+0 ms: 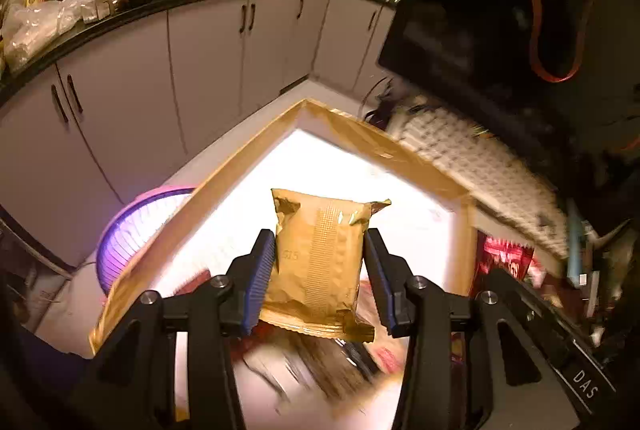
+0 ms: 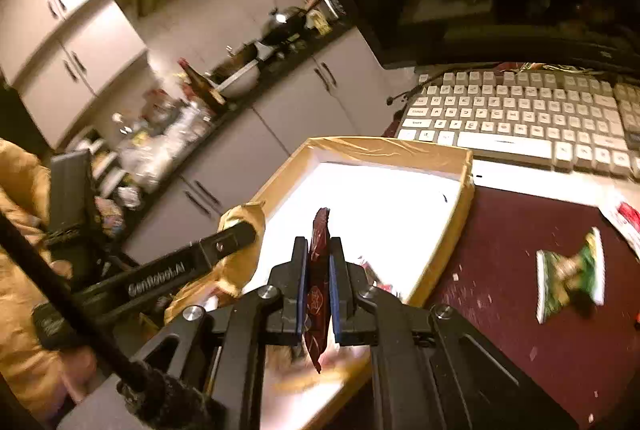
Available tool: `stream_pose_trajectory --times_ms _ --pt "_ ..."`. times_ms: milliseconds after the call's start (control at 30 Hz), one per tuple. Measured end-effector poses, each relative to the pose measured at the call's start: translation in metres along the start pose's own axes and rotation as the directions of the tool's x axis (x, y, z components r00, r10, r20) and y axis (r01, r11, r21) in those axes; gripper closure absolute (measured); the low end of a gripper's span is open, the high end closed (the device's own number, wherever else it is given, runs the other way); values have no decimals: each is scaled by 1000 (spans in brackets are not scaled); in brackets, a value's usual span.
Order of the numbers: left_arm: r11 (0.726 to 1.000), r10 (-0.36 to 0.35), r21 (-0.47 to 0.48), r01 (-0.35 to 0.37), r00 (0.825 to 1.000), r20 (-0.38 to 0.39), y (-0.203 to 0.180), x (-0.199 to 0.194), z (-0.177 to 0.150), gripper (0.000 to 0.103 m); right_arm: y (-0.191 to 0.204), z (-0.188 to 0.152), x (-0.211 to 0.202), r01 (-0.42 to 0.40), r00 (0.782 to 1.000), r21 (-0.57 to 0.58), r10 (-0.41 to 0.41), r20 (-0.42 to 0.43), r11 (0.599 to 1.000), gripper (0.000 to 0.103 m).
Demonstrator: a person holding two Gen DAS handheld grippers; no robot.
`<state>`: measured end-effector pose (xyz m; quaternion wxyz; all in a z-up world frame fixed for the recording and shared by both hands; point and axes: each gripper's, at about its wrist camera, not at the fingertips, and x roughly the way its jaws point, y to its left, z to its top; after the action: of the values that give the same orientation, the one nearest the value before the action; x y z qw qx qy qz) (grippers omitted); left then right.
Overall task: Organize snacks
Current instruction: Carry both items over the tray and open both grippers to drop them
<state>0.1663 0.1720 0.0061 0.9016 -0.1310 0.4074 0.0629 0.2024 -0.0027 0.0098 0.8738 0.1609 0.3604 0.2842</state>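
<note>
My left gripper is shut on a gold snack packet and holds it above the shallow cardboard box with a white floor. The packet and left gripper also show in the right wrist view, at the box's left edge. My right gripper is shut on a dark red snack packet, held edge-on over the near part of the box. A green snack packet lies on the dark red mat to the right of the box. Other packets lie blurred in the box's near end.
A white keyboard lies behind the box, with a dark monitor above it. A purple basket stands left of the box. A red packet lies right of the box. Kitchen cabinets and a cluttered counter are behind.
</note>
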Motion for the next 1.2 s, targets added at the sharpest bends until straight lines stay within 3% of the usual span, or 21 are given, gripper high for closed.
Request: stream_pose_trajectory --times_ms 200,467,533,567,633,700,800,1000,1200 --pt "996 79 47 -76 996 -49 -3 33 2 56 -5 -5 35 100 994 -11 -100 -54 995 95" --pt "996 86 24 -84 989 -117 4 49 -3 55 -18 -10 36 61 994 37 -57 -90 997 91" --pt "996 89 20 -87 989 -115 4 46 -4 50 -16 -10 32 47 996 38 -43 -83 998 82" --pt "996 94 20 -92 990 -108 3 44 -4 42 -16 -10 30 41 996 39 -38 -78 998 77" --pt "995 100 17 -99 991 -90 1 38 -5 35 -16 -10 21 31 997 47 -28 -66 998 63" --pt "996 89 19 -88 993 -77 -2 26 -10 31 -18 -13 0 16 999 69 -13 -44 997 59" --pt "998 54 16 -53 998 -23 -9 1 -24 25 -24 -24 -36 -19 1000 61 19 -2 998 45" --pt "999 13 45 -15 999 35 -43 -34 -62 24 -55 -65 -87 -41 999 58 42 -19 997 43" --pt "994 -55 103 47 996 70 -88 -61 -94 23 -91 -93 -118 35 999 72 -32 -44 997 42"
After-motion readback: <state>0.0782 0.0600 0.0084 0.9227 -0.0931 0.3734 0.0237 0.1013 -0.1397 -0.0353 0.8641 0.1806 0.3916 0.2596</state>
